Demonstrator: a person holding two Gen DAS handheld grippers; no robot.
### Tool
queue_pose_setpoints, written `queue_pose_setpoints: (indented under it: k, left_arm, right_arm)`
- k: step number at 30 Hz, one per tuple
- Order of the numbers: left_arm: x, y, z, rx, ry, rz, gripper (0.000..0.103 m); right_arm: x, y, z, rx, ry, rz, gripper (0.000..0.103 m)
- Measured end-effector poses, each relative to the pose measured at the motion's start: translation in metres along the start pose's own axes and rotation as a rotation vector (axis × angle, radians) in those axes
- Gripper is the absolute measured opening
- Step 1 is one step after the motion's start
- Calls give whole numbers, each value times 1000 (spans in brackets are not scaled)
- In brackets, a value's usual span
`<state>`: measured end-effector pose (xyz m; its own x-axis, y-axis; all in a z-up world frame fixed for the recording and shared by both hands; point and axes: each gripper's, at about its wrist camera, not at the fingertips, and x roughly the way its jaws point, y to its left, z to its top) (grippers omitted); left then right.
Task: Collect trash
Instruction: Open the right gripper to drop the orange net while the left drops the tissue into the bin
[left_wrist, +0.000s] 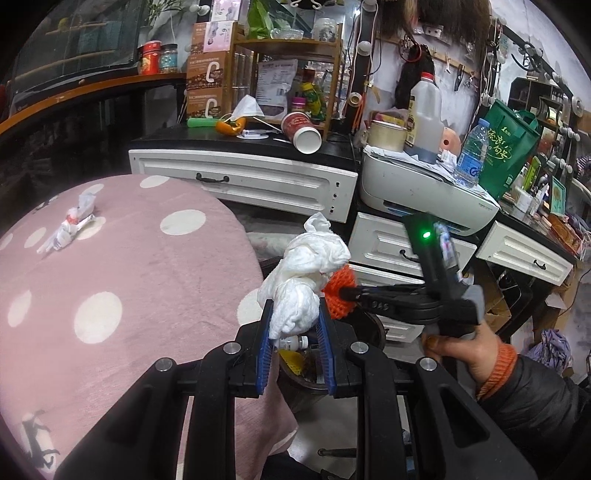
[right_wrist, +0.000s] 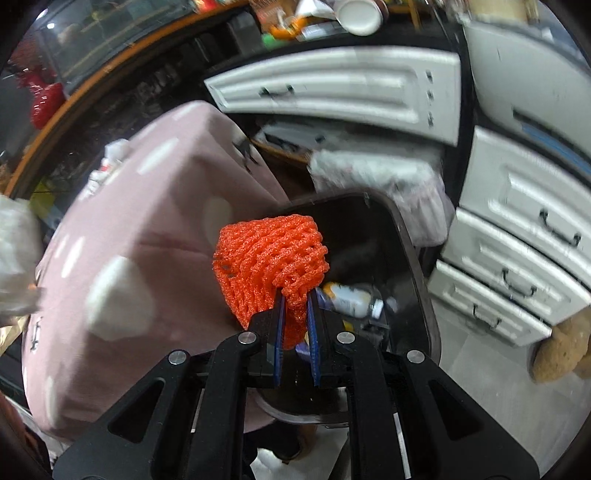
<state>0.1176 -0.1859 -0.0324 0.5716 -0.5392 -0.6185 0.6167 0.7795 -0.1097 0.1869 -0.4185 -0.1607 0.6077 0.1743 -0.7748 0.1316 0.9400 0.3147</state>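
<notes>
Two pieces of trash are gripped above a dark, round-cornered bin (right_wrist: 413, 258): the left gripper (left_wrist: 293, 326) pinches a crumpled wad of soft white tissue (left_wrist: 306, 280) between its blue ribbed pads, and the right gripper (right_wrist: 295, 317) is clamped tight on the neck of an orange foam fruit net (right_wrist: 269, 254) with an open diamond mesh. Tissue and net bulge out past the fingertips, and in the left wrist view they touch each other over the bin's near rim. That view also shows a hand (left_wrist: 469, 350) in an orange knitted cuff holding the right gripper, and a second twisted white wrapper (left_wrist: 74, 221) lying toward the far left edge of the pink, white-dotted plush cushion (left_wrist: 129, 288). Only the right wrist view looks down into the bin, where a small pale bottle (right_wrist: 351, 299) and scraps lie at the bottom, beside white panelled drawers (right_wrist: 517, 236).
</notes>
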Motion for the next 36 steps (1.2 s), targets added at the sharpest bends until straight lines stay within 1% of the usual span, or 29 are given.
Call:
queue_pose_setpoints:
  k: [3,4,5,6,7,8,10,13,17,21,25,31,36]
  left_arm:
    - [4,-4,0,9,8,-7,22]
    - [6,-6,-1,12,11,-9,22]
    - [7,-7,-1,15,14,-10,22]
    - [9,-9,-1,19,16,-11,22]
    - [10,-10,-1,23,19,-11,22]
    - [11,-11,-2,26,22,-13,22]
    - [12,-13,-3,30,26,-14,22]
    - [15,-16,-4,34,33,-18,22]
    - [18,-20,-5,43,40,-23,22]
    - [23,-25,-4,51,42,-22,22]
    - [35,-29,-2,49,63,-34,22]
    - [58,-40,-1,69,105,-44,22]
    - [83,-48,-6,90,150,-28,22]
  right_arm:
    - [18,-10,-7,26,50,-10,14]
    - [22,-12,-9,33,62,-18,23]
    - [24,-14,-11,42,68,-29,38]
    - [26,-16,-12,52,72,-37,47]
    - [26,-19,-13,64,71,-41,62]
    - [24,-20,-13,69,64,-42,64]
    - [17,-22,-11,69,43,-46,64]
    - [5,-24,-7,85,13,-53,72]
    - [-13,-23,-1,91,-32,-60,74]
    - [-37,-24,6,90,-97,-82,74]
    - [-62,-29,15,89,-164,-120,81]
    - [-87,-36,21,97,-231,-136,81]
    - [-95,-43,22,114,-246,-130,81]
